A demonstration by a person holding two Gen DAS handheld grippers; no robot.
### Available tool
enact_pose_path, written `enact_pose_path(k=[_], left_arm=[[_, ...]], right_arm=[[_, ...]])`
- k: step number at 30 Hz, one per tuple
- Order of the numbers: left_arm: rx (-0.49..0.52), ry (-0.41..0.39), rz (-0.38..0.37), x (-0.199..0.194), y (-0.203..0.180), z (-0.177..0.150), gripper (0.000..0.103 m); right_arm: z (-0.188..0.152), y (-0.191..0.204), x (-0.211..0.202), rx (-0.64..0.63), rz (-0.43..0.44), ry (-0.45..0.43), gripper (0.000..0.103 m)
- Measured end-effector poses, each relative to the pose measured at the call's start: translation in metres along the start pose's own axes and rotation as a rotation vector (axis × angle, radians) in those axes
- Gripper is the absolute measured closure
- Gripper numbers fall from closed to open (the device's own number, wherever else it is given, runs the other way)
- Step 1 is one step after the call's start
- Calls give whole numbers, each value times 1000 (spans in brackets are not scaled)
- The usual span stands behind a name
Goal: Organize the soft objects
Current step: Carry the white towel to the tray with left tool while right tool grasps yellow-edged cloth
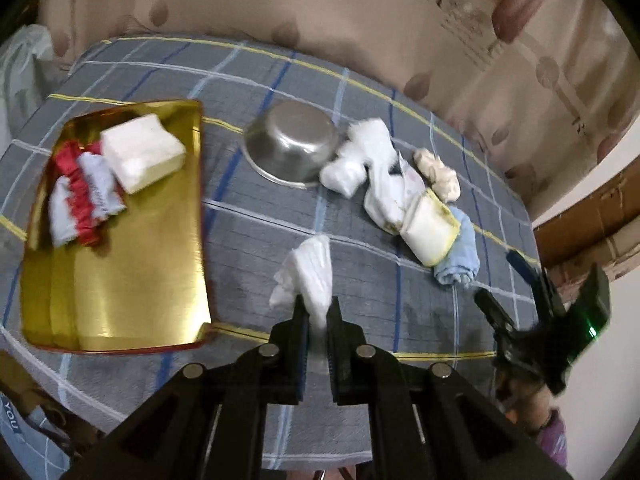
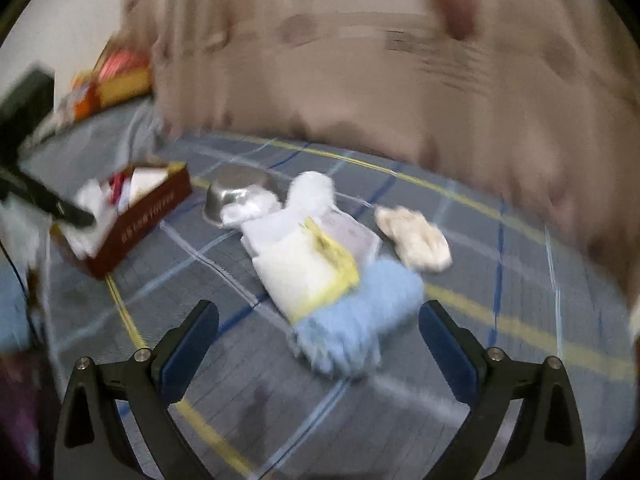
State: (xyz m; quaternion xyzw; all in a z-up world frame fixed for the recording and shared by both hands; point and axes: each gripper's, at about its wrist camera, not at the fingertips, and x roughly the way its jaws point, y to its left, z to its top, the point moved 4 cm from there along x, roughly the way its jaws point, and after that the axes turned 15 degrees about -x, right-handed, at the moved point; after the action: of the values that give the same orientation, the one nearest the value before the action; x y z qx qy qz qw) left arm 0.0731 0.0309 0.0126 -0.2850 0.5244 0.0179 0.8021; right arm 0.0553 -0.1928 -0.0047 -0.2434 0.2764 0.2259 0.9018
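Observation:
My left gripper (image 1: pixel 318 312) is shut on a crumpled white cloth (image 1: pixel 308 276), lifted above the plaid bedsheet (image 1: pixel 256 216). To its left lies a gold tray (image 1: pixel 120 288) holding a white folded pad (image 1: pixel 142 152) and a red-and-white cloth (image 1: pixel 82 200). A pile of soft things lies at the right: white cloths (image 1: pixel 372 160), a cream cloth with yellow trim (image 1: pixel 430 228), a light blue towel (image 1: pixel 460 264) and a beige cloth (image 1: pixel 438 174). My right gripper (image 2: pixel 318 336) is open, with the blue towel (image 2: pixel 356 320) lying just beyond its fingers. It also shows as the right gripper (image 1: pixel 520 300) in the left wrist view.
An upturned steel bowl (image 1: pixel 292 144) stands between the tray and the pile. A patterned curtain (image 1: pixel 360 12) hangs behind the bed. The tray's red-brown wall (image 2: pixel 136 224) shows at the left in the right wrist view. A brown box (image 1: pixel 592 216) stands off the bed's right edge.

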Motion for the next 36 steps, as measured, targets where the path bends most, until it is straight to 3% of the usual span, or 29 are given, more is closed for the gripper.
enact_pose_path(k=[6, 11, 13, 14, 17, 25, 36], left_arm=[[-41, -55, 13, -25, 32, 15, 95], [-67, -69, 36, -33, 58, 28, 95], [-71, -69, 42, -33, 65, 31, 95], [-73, -67, 46, -33, 70, 33, 95], [-90, -66, 57, -31, 81, 38, 95], [-124, -75, 103, -22, 107, 49, 95], [-127, -127, 215, -6, 145, 68, 93]], right_arm=[[27, 1, 53, -125, 80, 116, 2], [30, 9, 84, -220, 136, 217, 4], [28, 14, 91, -249, 151, 249, 15], [25, 16, 96, -258, 153, 280, 33], [23, 19, 100, -237, 181, 306, 40], [39, 10, 63, -112, 168, 203, 44], [111, 49, 28, -7, 301, 16, 44]])
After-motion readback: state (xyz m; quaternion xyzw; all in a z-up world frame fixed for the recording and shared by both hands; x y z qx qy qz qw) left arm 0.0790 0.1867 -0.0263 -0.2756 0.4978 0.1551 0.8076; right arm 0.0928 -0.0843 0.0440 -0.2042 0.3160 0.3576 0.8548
